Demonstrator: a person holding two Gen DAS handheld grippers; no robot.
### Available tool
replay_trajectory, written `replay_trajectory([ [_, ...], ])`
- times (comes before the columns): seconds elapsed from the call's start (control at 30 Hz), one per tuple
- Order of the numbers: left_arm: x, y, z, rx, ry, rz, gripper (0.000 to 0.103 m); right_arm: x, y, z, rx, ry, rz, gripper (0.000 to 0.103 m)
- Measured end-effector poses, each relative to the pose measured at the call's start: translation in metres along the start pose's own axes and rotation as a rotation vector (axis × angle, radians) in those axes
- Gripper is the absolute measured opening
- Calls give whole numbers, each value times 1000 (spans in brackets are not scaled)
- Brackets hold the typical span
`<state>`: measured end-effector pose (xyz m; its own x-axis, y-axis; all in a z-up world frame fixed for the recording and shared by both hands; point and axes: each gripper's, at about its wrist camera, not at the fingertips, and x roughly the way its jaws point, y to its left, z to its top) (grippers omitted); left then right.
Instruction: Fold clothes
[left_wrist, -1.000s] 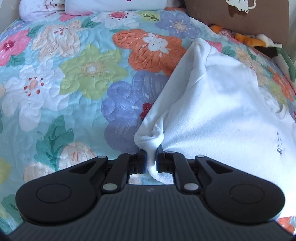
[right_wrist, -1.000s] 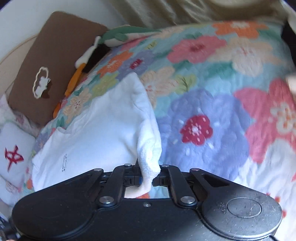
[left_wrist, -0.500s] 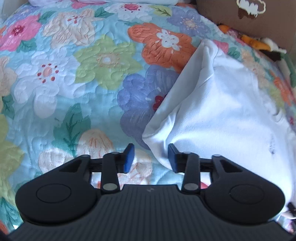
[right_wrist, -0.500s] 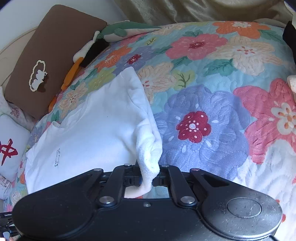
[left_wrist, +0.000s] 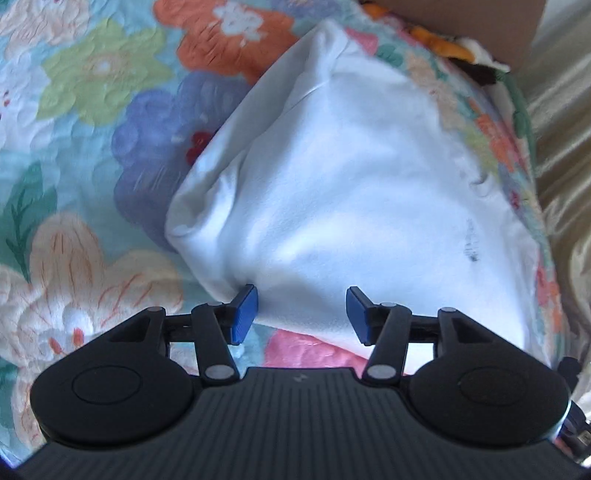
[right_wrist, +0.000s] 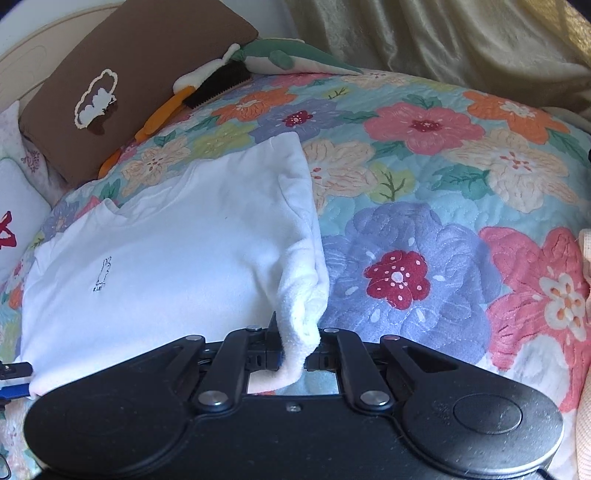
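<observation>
A white garment (right_wrist: 177, 266) is spread on a flowered quilt (right_wrist: 424, 206), folded over on itself, with a small dark print on its upper face. In the right wrist view, the right gripper (right_wrist: 295, 354) is seen clamped on a bunched corner of the white cloth; its jaws are drawn almost together, and the fabric is pinched between them and hangs down through the gap. In the left wrist view, the left gripper (left_wrist: 301, 314) is seen with its jaws parted about halfway; they have just been opening. The near edge of the garment lies between its blue pads (left_wrist: 243, 314), and the left pad is at or just beside the cloth, while the right pad stands clear with nothing pressed. A brown cushion (right_wrist: 122, 85) is propped at the head of the bed, well apart from the garment
</observation>
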<state>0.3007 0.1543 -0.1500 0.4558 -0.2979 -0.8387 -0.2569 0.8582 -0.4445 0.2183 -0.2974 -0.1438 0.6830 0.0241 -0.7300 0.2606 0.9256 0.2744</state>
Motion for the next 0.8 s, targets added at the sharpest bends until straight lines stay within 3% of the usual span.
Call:
replay_trajectory([
  [0.13,-8,-5,1,16,-8,0,52,-2,6,9,20,12,-9,10],
  [0.3,-18,-3,0,18,-29,-29,52,-17,25,34,22,-24,68,11],
  [0.37,-29,-12,0,49,-84,-100,52,-24,33,40,15,-36,95,11],
  [0.43,-32,-27,-1,72,-83,-236,53,-30,38,44,0,-46,112,11],
  [0.5,-24,-46,-5,118,-47,-286,53,-32,39,44,-24,-52,102,11],
  [0.53,-16,-56,-9,150,-19,-276,53,-32,36,43,-25,-47,96,11],
  [0.6,10,-71,-20,211,51,-170,53,-29,26,41,8,-36,96,11],
  [0.67,23,-74,-25,247,69,-115,53,-24,16,39,71,-12,105,10],
  [0.8,23,-76,-27,228,78,-93,56,-19,16,39,106,-1,111,11],
])
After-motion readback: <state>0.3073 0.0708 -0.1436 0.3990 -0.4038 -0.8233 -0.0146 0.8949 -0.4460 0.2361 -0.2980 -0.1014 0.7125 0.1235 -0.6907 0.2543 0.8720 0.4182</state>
